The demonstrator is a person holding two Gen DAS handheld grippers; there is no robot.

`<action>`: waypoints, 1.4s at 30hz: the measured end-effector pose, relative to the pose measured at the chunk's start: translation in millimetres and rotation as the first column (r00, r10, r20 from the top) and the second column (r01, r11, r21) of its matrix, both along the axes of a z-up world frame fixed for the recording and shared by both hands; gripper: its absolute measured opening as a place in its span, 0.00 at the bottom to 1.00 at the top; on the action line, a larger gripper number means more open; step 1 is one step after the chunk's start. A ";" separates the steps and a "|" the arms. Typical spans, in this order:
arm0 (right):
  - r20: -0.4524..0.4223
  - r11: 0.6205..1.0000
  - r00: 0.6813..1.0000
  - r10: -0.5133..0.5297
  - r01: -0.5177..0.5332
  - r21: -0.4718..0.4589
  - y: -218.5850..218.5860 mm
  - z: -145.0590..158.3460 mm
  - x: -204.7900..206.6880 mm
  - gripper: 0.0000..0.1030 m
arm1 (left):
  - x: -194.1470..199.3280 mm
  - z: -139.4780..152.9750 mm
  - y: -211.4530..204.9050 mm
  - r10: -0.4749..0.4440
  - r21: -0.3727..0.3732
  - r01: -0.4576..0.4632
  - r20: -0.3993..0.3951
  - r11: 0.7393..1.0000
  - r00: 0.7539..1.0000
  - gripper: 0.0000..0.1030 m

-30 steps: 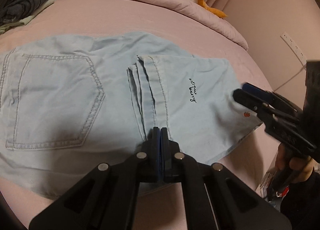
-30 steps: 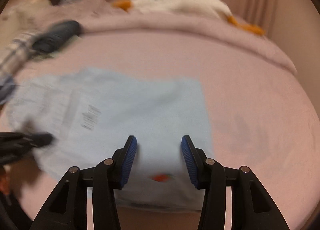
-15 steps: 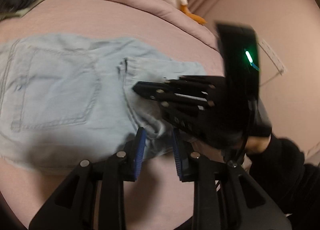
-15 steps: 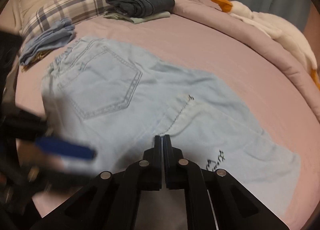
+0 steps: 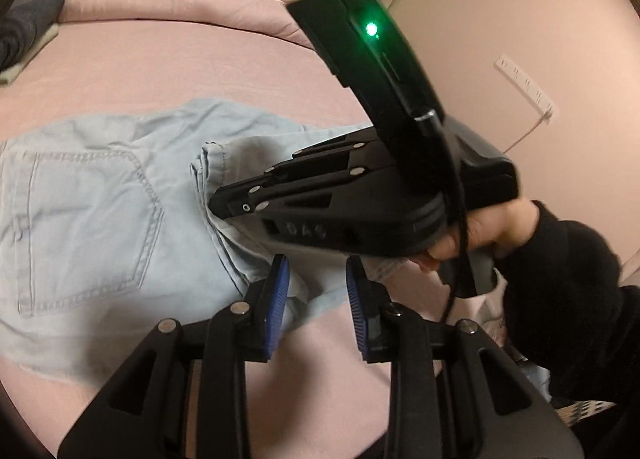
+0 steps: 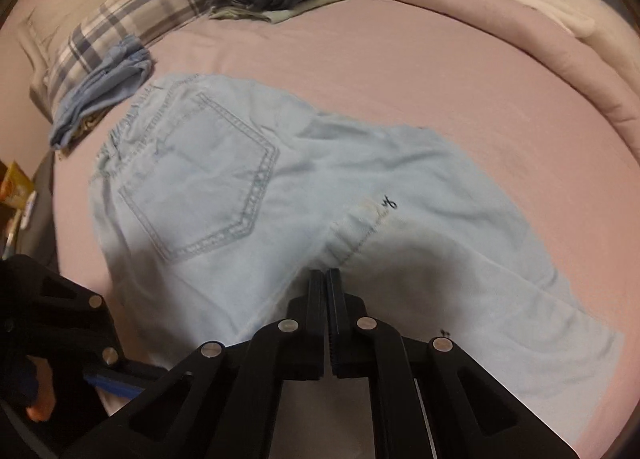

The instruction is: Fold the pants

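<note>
Lying flat on the bed [image 6: 400, 71], half-folded pants [image 6: 224, 195]: soft, light, limp denim, best pinched at hem or fold edge. Right gripper [image 6: 325, 279] pressed together, apparently on the folded-over hem. Left gripper [image 5: 316, 291] spread, having just been opening, cloth between unpressed.

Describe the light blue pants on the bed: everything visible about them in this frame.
The pants are pale blue, denim-like, lying back side up on the pink bed sheet. A stitched back pocket and gathered elastic waistband show. The leg end is folded back over the seat; its hem carries small dark embroidery. The right gripper has its jaws shut on the cloth near that hem, bunching it. The left gripper stands open over the near edge, gripping nothing.
</note>
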State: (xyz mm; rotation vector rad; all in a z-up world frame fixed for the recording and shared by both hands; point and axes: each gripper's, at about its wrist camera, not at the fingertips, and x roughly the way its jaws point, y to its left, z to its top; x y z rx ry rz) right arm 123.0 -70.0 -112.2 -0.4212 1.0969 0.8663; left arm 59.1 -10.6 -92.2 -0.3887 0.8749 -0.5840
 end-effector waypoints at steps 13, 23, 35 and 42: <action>-0.432 0.952 0.898 -0.087 0.202 0.228 -34.8 -18.9 47.1 0.07 | 37.1 -50.1 -16.3 -0.014 0.001 0.014 -0.173 1.000 0.985 0.26; -0.215 0.963 0.959 -0.186 0.222 0.155 -18.7 -6.5 53.4 0.00 | 17.4 -57.0 1.8 0.037 -0.013 -0.039 -0.168 0.999 0.985 0.10; 0.121 0.894 0.886 -0.448 0.446 0.047 -141.9 28.1 -14.4 0.05 | 30.9 -50.1 -3.5 0.048 0.017 -0.046 -0.154 0.999 0.987 0.10; 0.153 0.774 0.764 -0.626 0.633 0.005 -230.6 1.5 -41.3 0.32 | 27.6 -49.2 2.7 0.064 0.034 -0.059 -0.144 0.998 0.988 0.07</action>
